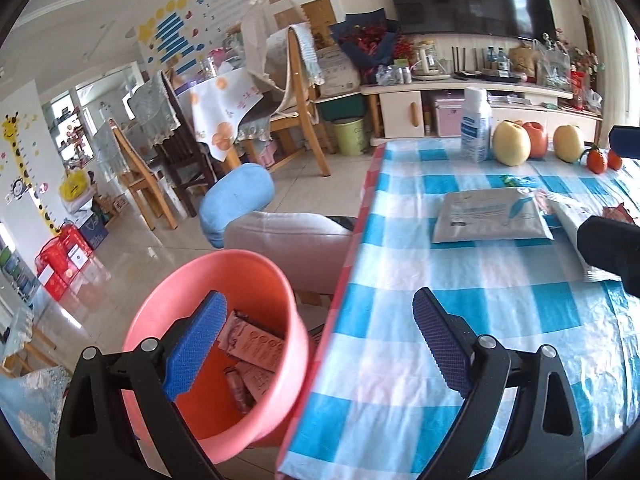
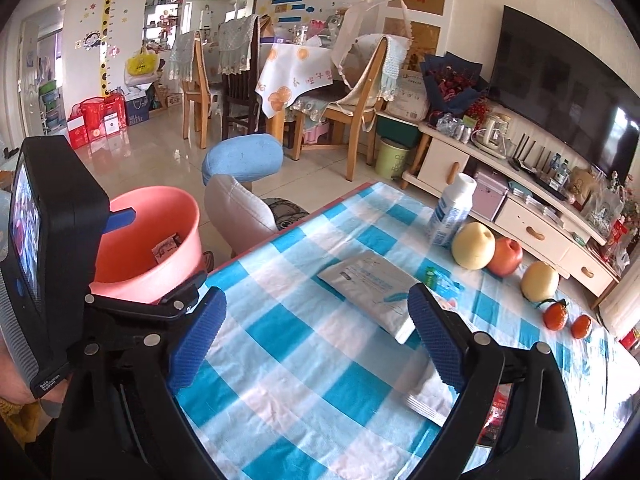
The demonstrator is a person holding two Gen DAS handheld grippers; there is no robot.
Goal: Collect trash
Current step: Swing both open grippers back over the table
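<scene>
A pink bin (image 1: 224, 344) stands on the floor beside the table's left edge, with pink wrappers (image 1: 252, 346) inside; it also shows in the right wrist view (image 2: 152, 240). My left gripper (image 1: 316, 344) is open and empty, one finger over the bin and the other over the blue checked tablecloth (image 1: 460, 280). A flat grey-white packet (image 1: 490, 216) lies on the cloth; it also shows in the right wrist view (image 2: 372, 286). My right gripper (image 2: 316, 340) is open and empty above the cloth (image 2: 300, 360), just short of that packet. A smaller white packet (image 2: 430, 396) lies under its right finger.
At the table's far end stand a white bottle (image 2: 450, 210), two pears (image 2: 474, 246), an apple (image 2: 506, 258) and two tangerines (image 2: 556, 316). A small green wrapper (image 2: 434, 274) lies near them. A grey and blue chair (image 1: 280, 236) stands by the table's left side.
</scene>
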